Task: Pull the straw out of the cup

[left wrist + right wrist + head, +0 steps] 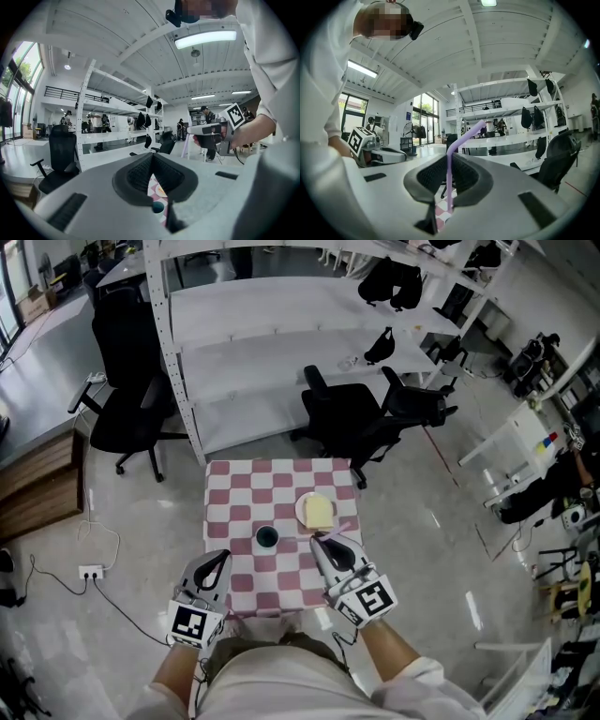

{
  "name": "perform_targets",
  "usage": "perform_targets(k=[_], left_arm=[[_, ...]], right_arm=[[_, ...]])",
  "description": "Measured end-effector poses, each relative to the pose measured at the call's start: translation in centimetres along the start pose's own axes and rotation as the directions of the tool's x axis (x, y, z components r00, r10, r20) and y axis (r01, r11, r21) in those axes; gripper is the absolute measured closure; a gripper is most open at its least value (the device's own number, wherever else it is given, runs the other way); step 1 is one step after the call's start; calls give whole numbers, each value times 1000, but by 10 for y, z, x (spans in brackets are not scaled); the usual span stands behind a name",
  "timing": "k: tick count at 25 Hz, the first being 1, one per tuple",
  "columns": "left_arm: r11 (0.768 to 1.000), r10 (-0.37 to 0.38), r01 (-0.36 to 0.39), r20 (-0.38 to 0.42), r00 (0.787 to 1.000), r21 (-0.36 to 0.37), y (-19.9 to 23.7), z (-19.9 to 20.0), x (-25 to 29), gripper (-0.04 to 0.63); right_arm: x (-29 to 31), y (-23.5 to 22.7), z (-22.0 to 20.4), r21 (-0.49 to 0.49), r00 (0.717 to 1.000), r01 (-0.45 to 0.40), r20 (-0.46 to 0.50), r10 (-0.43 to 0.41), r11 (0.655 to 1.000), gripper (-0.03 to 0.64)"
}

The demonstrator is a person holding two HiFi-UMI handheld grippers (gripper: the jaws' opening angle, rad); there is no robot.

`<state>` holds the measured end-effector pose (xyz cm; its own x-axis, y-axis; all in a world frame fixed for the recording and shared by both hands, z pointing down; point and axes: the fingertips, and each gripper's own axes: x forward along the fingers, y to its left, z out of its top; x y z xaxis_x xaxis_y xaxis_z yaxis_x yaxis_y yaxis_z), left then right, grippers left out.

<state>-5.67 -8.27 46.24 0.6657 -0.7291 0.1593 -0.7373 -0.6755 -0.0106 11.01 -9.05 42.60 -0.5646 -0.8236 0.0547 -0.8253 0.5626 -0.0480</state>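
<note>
Right gripper clenched on the purple straw, held upright above the front right of the surface, apart from the dark cup near its middle. Left gripper closed on nothing, by the front left edge. Pull apparently done; next, probably lowering the straw onto a bare patch and letting go.
</note>
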Motion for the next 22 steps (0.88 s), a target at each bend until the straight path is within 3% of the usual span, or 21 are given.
perform_targets(k=[22], left_arm=[[1000, -16, 16, 11, 1000, 21, -4, 7, 1, 591]], right_arm=[[-37, -6, 25, 4, 998, 48, 45, -49, 999, 584]])
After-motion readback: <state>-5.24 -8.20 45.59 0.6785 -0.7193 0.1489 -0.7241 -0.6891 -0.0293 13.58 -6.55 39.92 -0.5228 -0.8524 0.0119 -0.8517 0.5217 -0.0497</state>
